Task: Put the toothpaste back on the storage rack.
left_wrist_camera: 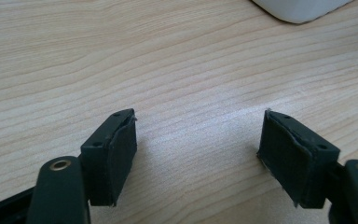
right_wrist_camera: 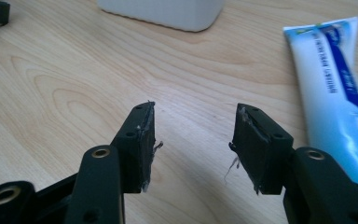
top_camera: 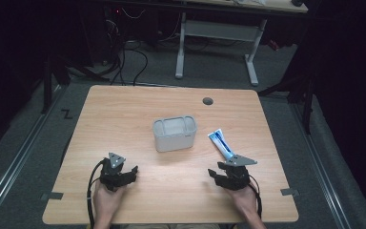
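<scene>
From above, a grey container point(top_camera: 175, 134) sits mid-tabletop point(top_camera: 124, 109), a toothpaste tube point(top_camera: 220, 144) just ahead of the right hand-held gripper point(top_camera: 226, 175). The left hand-held gripper point(left_wrist_camera: 198, 144) view shows jaws apart over bare wood; the right gripper view shows jaws apart, empty, the tube beside them

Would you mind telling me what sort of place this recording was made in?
Probably a lab or workshop set up for recording. A lone wooden table stands on grey floor, a white-legged desk behind it has loose cables beneath, and the surroundings are dark.
</scene>
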`<state>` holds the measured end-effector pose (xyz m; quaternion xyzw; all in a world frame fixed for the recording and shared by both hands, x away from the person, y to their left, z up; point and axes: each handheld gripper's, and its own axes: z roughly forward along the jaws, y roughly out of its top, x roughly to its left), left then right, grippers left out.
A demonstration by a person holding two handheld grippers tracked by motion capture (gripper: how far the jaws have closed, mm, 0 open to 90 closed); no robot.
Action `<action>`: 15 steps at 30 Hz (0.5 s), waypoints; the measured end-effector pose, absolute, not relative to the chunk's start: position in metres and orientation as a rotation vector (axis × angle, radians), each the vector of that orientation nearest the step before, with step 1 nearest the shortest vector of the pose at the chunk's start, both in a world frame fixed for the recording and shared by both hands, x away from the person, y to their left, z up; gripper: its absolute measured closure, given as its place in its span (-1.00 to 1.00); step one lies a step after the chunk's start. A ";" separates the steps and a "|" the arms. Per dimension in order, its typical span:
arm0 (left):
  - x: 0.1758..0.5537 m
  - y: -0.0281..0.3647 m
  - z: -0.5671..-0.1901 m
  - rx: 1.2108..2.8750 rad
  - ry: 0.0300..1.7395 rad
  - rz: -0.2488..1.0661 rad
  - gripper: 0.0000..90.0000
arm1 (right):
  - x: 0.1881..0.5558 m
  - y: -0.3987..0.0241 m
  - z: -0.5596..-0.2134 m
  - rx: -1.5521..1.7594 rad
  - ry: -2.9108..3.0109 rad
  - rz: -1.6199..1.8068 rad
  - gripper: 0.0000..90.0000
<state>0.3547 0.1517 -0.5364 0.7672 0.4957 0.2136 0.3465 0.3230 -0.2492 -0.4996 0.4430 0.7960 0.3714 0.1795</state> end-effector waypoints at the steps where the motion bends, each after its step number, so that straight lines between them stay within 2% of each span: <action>1: 0.355 0.152 -0.536 1.990 1.286 0.554 -0.39 | 0.323 -0.249 -0.500 1.252 2.250 1.050 0.08; 9: 0.355 0.152 -0.536 1.991 1.286 0.551 -0.40 | 0.328 -0.273 -0.481 1.292 2.185 1.055 0.14; 15: 0.355 0.152 -0.536 1.992 1.286 0.553 -0.40 | 0.347 -0.291 -0.469 1.346 2.150 1.005 0.14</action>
